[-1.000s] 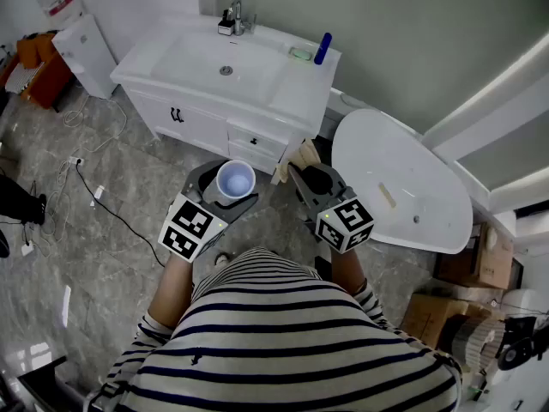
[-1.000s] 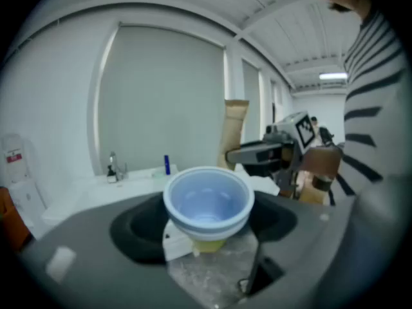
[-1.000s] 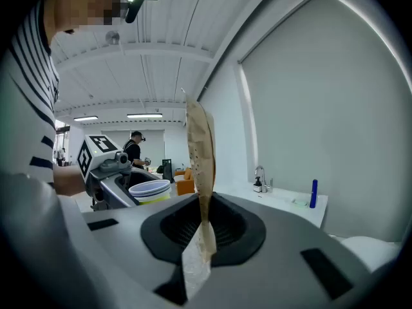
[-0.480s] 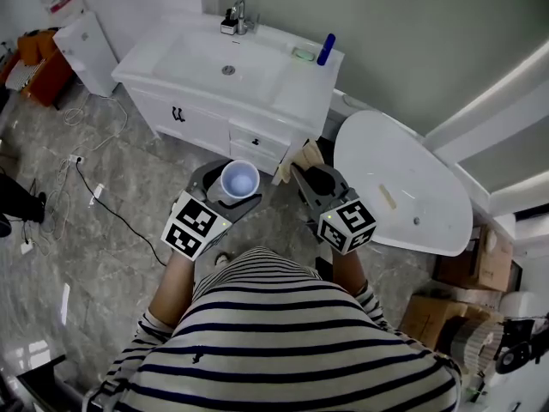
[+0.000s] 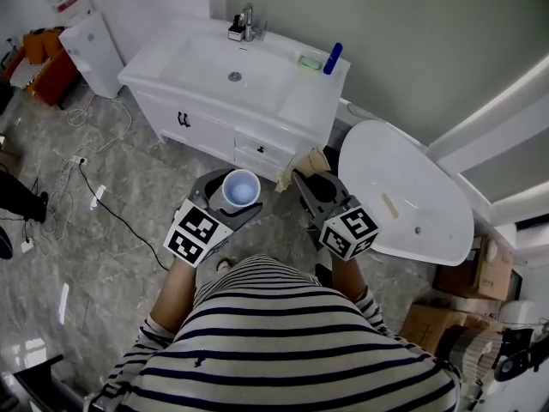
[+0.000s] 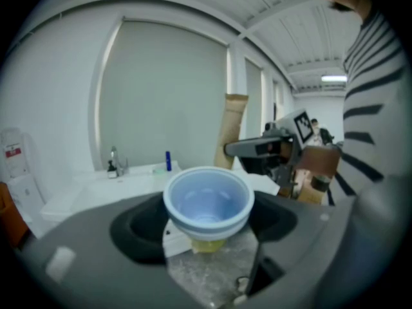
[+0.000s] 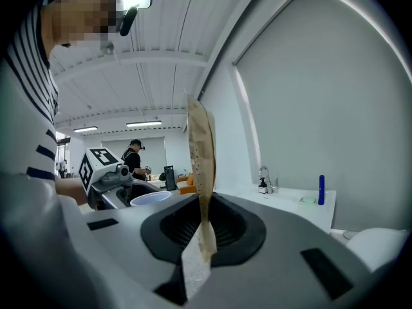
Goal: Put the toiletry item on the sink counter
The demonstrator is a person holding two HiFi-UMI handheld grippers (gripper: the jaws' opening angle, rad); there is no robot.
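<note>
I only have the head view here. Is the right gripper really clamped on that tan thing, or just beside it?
Observer: Clamped. The right gripper view shows the right gripper pinching a thin tan packet, upright and edge-on.
Operator: Is the cup level?
Observer: The left gripper view shows the blue cup upright, held in the left gripper.
Operator: Anyone else around?
Observer: The right gripper view shows a person standing in the far room.

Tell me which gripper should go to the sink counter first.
Left, probably. The left gripper holds the cup upright, facing the middle of the counter. The right gripper, shut on a thin tan packet, sits at the counter's end by the toilet.
</note>
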